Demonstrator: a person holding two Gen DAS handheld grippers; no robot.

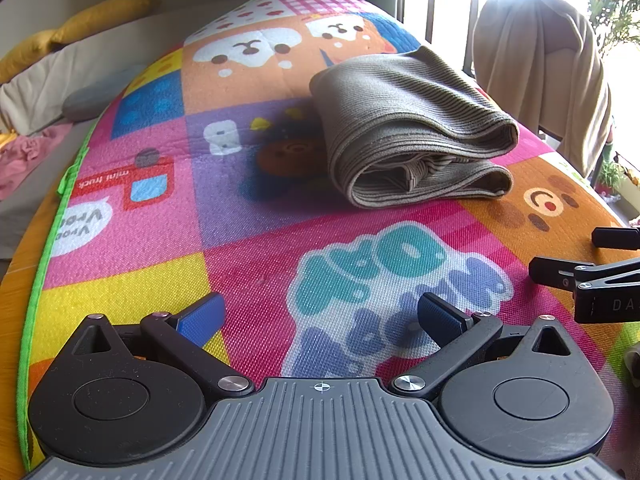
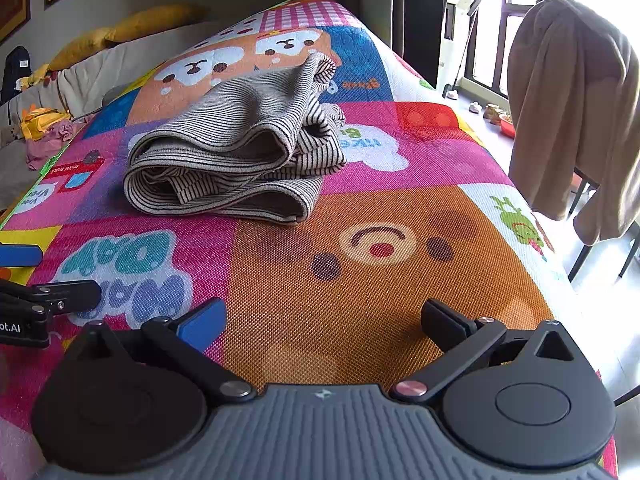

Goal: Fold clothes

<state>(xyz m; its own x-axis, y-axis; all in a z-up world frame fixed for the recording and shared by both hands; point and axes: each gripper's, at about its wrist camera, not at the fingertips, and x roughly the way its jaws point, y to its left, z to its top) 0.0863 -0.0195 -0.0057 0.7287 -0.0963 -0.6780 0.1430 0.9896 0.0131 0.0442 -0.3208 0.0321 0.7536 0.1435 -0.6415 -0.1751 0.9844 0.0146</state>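
A striped beige garment (image 1: 408, 128) lies folded in a thick bundle on the colourful play mat (image 1: 168, 208); it also shows in the right wrist view (image 2: 236, 152), with the mat (image 2: 360, 280) under it. My left gripper (image 1: 320, 316) is open and empty, low over the mat, well short of the garment. My right gripper (image 2: 324, 320) is open and empty, also short of the garment and to its right. The right gripper's fingers (image 1: 560, 272) show at the right edge of the left wrist view; the left gripper's fingers (image 2: 60, 296) show at the left edge of the right wrist view.
A beige blanket (image 2: 572, 112) hangs over a chair beside the mat's right edge. Yellow cushions (image 2: 132, 28) and pink clothing (image 2: 52, 140) lie on a sofa to the left. A window (image 2: 516, 8) is at the far right.
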